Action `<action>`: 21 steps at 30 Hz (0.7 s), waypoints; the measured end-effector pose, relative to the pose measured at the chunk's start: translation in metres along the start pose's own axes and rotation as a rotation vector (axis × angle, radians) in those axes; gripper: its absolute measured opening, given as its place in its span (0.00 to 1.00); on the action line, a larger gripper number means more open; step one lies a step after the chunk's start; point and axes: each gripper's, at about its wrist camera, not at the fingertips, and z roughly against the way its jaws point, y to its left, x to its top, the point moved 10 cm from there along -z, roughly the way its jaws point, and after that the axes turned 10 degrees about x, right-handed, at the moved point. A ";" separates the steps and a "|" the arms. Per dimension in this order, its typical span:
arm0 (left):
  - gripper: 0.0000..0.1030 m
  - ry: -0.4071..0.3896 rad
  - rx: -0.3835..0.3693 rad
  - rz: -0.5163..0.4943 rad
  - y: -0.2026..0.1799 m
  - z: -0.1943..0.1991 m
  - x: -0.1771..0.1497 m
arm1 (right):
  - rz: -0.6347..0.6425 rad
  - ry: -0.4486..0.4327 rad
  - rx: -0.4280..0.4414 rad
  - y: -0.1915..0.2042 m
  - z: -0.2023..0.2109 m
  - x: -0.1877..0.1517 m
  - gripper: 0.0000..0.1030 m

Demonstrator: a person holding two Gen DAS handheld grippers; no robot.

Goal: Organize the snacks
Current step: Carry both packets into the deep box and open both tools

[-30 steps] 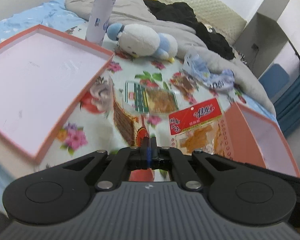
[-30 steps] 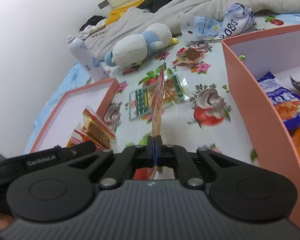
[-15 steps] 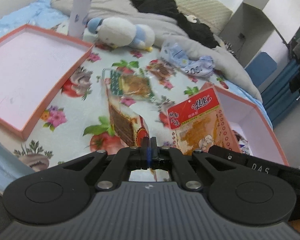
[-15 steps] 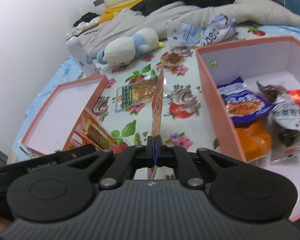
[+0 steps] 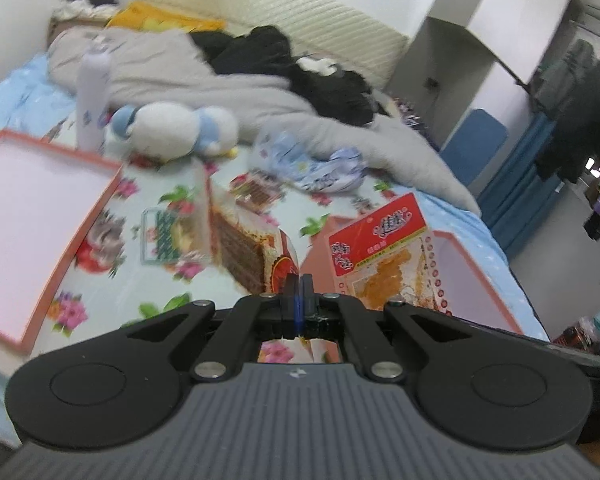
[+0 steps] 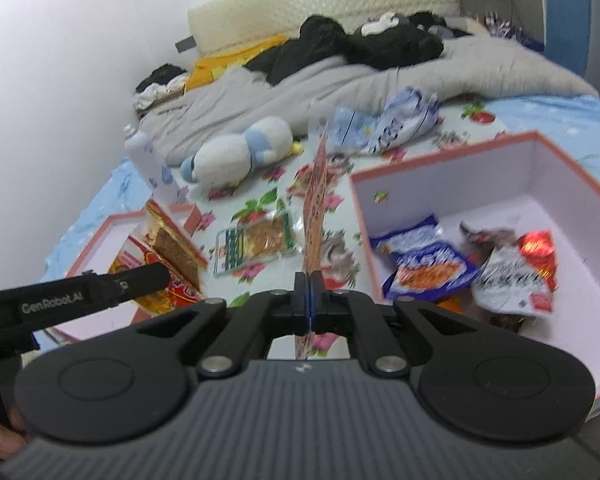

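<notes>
**Two snack packs lifted, box waiting**

Left wrist view: the left tool (image 5: 297,287) is pressed together on the corner of a brown wafer pack (image 5: 244,254), which hangs above the flowered bed (image 5: 100,280). Just to its right, a red snack pack (image 5: 384,256) is held up in front of the pink box (image 5: 496,300). An empty box lid (image 5: 52,264) lies on the left.

Right wrist view: the right tool (image 6: 309,298) pinches the red snack pack (image 6: 315,220), seen edge-on. The pink box (image 6: 440,160), right of it, already holds a few snacks. A green pack (image 6: 256,240) lies on the bed.

This looks like the carrying step. Next, each tool should move over the box and let go.
</notes>
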 end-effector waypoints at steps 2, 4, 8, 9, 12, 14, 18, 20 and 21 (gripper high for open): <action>0.00 -0.013 -0.020 -0.021 -0.014 0.006 0.007 | 0.008 -0.021 -0.008 -0.002 0.009 0.009 0.04; 0.00 -0.024 -0.043 -0.040 -0.029 0.012 0.015 | 0.007 -0.037 -0.017 -0.006 0.018 0.016 0.04; 0.00 -0.038 -0.089 -0.073 -0.056 0.021 0.023 | 0.004 -0.071 -0.041 -0.015 0.037 0.027 0.04; 0.00 -0.039 -0.103 -0.082 -0.064 0.024 0.024 | 0.004 -0.079 -0.049 -0.018 0.042 0.030 0.04; 0.00 -0.041 -0.139 -0.114 -0.085 0.029 0.025 | 0.000 -0.101 -0.071 -0.026 0.056 0.035 0.04; 0.00 -0.052 -0.161 -0.141 -0.099 0.032 0.025 | 0.001 -0.115 -0.086 -0.033 0.065 0.037 0.04; 0.00 -0.043 -0.196 -0.168 -0.123 0.026 0.023 | -0.008 -0.131 -0.127 -0.052 0.079 0.035 0.04; 0.00 -0.031 -0.212 -0.187 -0.136 0.020 0.020 | -0.022 -0.132 -0.156 -0.066 0.082 0.031 0.04; 0.00 -0.024 -0.219 -0.195 -0.142 0.017 0.018 | -0.033 -0.129 -0.168 -0.075 0.082 0.029 0.04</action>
